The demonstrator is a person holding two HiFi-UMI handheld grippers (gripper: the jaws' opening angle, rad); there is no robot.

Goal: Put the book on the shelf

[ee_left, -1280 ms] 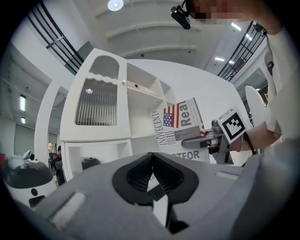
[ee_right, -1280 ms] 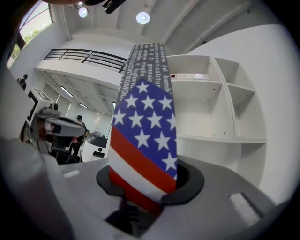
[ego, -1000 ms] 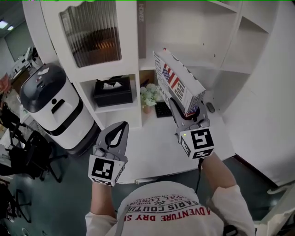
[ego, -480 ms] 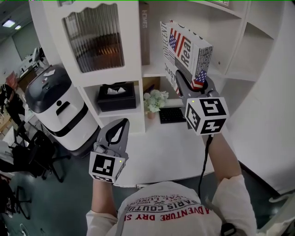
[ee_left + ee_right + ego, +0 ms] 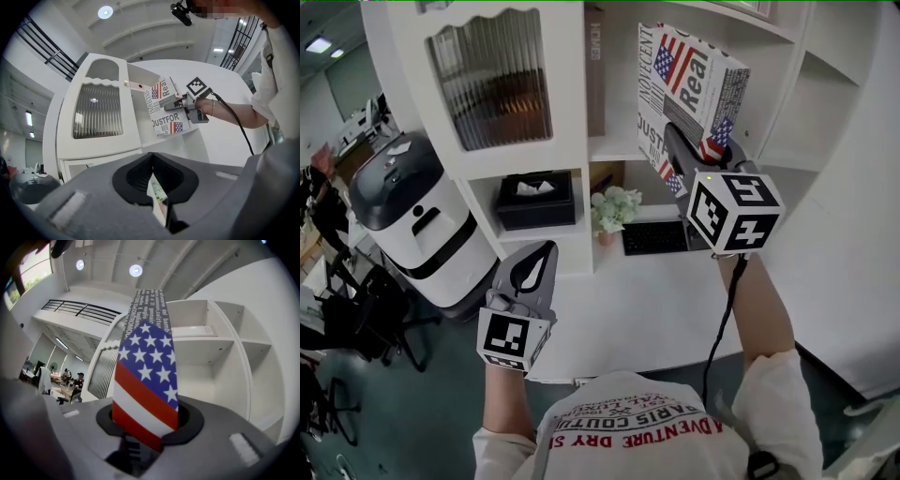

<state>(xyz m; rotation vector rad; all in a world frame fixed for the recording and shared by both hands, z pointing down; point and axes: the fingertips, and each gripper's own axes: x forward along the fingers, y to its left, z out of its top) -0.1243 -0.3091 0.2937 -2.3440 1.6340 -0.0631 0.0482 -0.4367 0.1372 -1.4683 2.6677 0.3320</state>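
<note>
Evidently the carrying step is in hand: the right gripper [image 5: 701, 155] is clamped on the book [image 5: 689, 80], which stands upright above its jaws, just in front of the shelf [image 5: 614, 142] opening. Next it likely needs pushing forward, then lowering. The left gripper [image 5: 532, 272] hangs low, jaws together, empty.

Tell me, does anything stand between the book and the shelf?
Nothing visible does. The right gripper holds the book before the open shelf; a dark book stands at that shelf's left end, beside the path.
</note>
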